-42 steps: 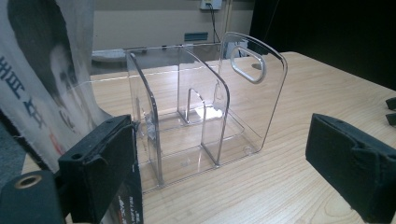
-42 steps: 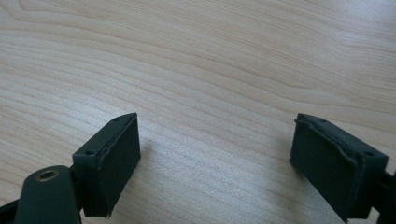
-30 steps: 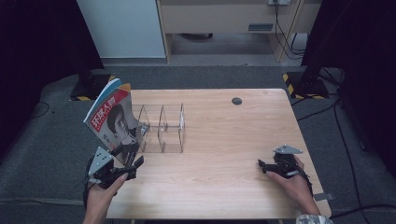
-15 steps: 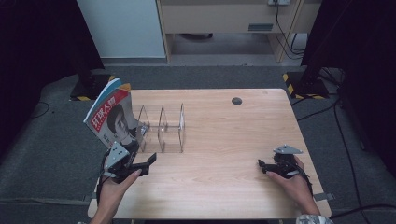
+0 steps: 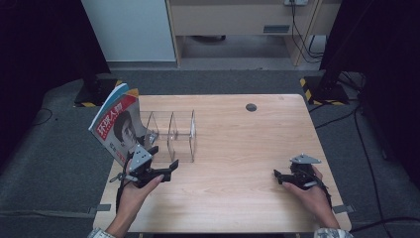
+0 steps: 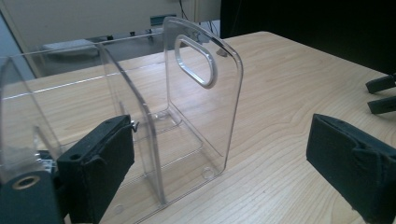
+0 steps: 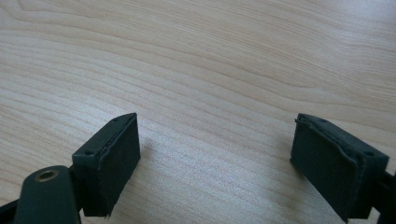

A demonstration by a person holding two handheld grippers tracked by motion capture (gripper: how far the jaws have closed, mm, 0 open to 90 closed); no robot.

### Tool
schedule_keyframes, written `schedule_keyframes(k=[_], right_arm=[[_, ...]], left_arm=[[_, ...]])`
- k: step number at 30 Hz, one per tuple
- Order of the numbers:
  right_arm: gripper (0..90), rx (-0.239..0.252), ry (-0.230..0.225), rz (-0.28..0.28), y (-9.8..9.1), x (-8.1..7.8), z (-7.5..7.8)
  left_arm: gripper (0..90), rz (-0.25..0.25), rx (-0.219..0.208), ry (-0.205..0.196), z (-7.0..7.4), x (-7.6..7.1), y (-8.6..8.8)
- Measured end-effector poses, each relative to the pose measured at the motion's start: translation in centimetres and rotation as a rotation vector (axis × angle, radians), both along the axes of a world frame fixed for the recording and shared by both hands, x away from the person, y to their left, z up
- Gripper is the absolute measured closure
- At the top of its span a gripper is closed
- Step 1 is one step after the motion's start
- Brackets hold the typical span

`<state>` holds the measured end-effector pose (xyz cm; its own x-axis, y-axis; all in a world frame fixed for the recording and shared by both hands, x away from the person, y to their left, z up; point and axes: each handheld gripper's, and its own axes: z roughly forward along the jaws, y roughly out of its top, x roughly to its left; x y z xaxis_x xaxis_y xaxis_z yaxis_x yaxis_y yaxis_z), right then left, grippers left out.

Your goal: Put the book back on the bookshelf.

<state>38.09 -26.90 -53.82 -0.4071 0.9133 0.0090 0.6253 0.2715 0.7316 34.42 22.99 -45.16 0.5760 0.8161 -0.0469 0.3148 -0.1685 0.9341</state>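
Two hand-held grippers, one clear rack, one magazine; entries follow.

1. Clear acrylic divider rack with upright panels and an oval handle cut-out (image 5: 173, 133): stands upright on the table's left half. Open slots suggest it is meant to take flat items on edge.
2. Red-and-white magazine with a portrait cover (image 5: 118, 126): propped tilted at the rack's left end, leaning outward over the table's left edge. Whether it sits inside the end slot or only against it cannot be told.
3. Left gripper (image 5: 166, 168): jaws well apart, nothing between them, held just in front of the rack. In the left gripper view the nearest clear panel (image 6: 205, 100) lies ahead between the two jaws, a likely line-up for steadying or shifting the rack.
4. Right gripper (image 5: 278, 177): jaws apart and empty, resting low over bare wood near the right front, well clear of the rack; judged idle.
5. Light wood-grain table (image 5: 247, 144): one small dark round grommet (image 5: 251, 107) toward the far edge.
6. Room: grey carpet, dark curtains at both sides, pale cabinet and trailing cables behind.
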Motion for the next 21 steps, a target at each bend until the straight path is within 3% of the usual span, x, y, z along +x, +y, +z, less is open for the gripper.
schedule_keyframes(k=[21], right_arm=[[10.8, -0.005, 0.009, -0.003, 0.1, 0.0, 0.0]], left_arm=[[2.0, -0.151, 0.060, 0.068, -1.6, 1.2, -5.5]])
